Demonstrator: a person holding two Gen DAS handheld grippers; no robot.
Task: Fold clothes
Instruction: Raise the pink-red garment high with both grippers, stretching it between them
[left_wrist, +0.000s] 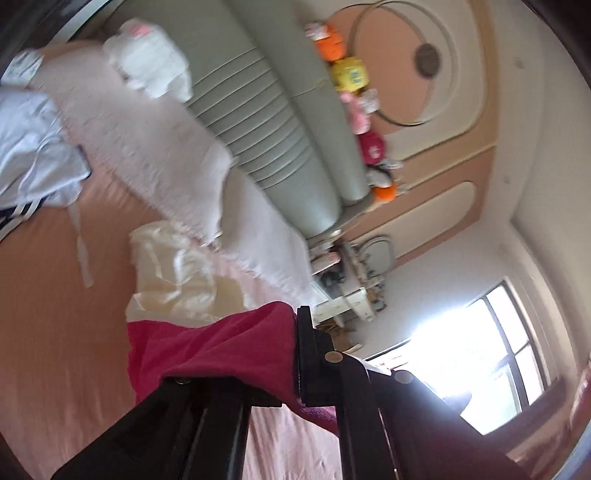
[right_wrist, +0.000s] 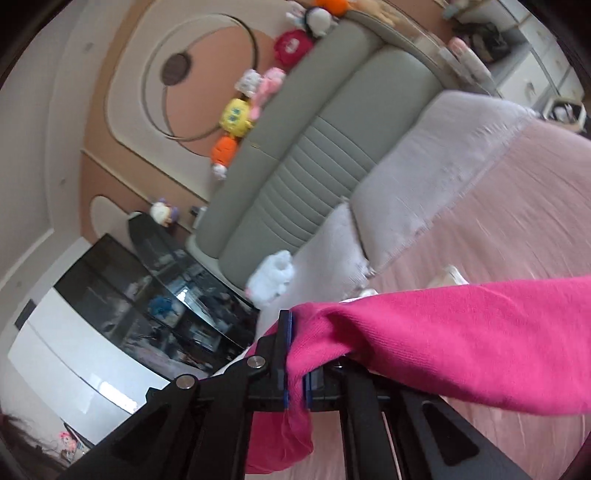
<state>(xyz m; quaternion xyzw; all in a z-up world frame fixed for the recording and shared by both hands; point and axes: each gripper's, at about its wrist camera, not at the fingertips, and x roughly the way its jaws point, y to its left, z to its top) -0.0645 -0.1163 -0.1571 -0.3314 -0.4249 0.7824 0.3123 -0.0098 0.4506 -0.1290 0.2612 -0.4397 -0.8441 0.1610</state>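
We hold the pink garment (right_wrist: 443, 332) stretched above the pink bed (right_wrist: 517, 206), our right gripper (right_wrist: 295, 354) clamped tight on one end and our left gripper (left_wrist: 295, 354) pinched shut on the other

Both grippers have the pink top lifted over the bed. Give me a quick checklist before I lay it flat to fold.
1. Left gripper shut on pink top: ok.
2. Right gripper shut on the top: ok.
3. Fabric stretched between the grippers: cannot tell; neither view shows the whole span.
4. Bed free for laying down: not ok; a cream garment and a white garment lie there.
5. Top hanging free of the bed: cannot tell.
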